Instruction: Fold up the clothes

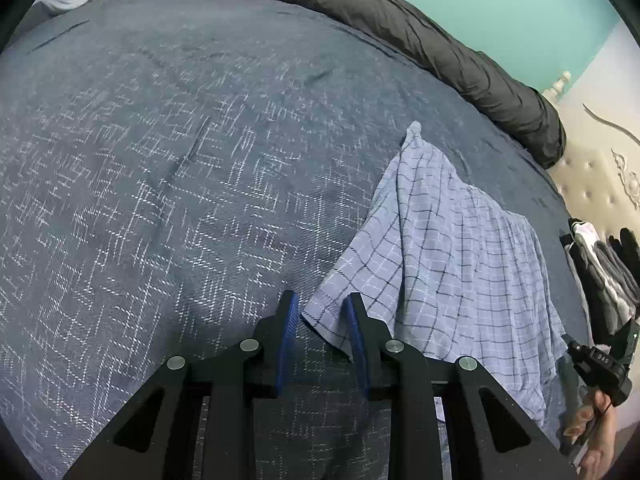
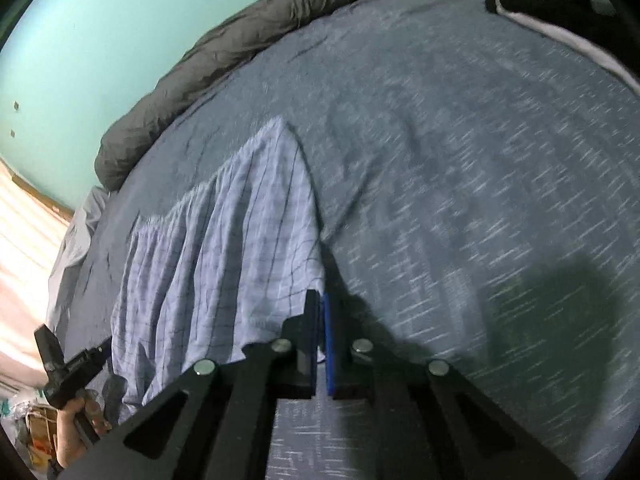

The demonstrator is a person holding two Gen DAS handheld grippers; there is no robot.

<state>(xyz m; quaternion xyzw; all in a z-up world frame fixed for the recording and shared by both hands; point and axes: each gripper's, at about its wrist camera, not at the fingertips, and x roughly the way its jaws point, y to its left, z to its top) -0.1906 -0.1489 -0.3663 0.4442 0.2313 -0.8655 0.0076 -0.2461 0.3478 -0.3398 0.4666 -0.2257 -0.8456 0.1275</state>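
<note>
Checked garment (image 1: 452, 248) lies rumpled on blue bedspread (image 1: 180, 168), near its edge. Right gripper (image 2: 320, 320): jaws pinched shut on one near corner. Left gripper (image 1: 320, 312): jaws narrowly apart, other corner between, ungripped. Advice: close left fully before lifting; keep edge taut.

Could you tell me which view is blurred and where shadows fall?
Left wrist view: sharp, bedspread weave crisp, only fisheye bending at the edges. Right wrist view: motion-smeared bedspread and checked cloth, with a dark shadow on the bedspread at lower right.
</note>
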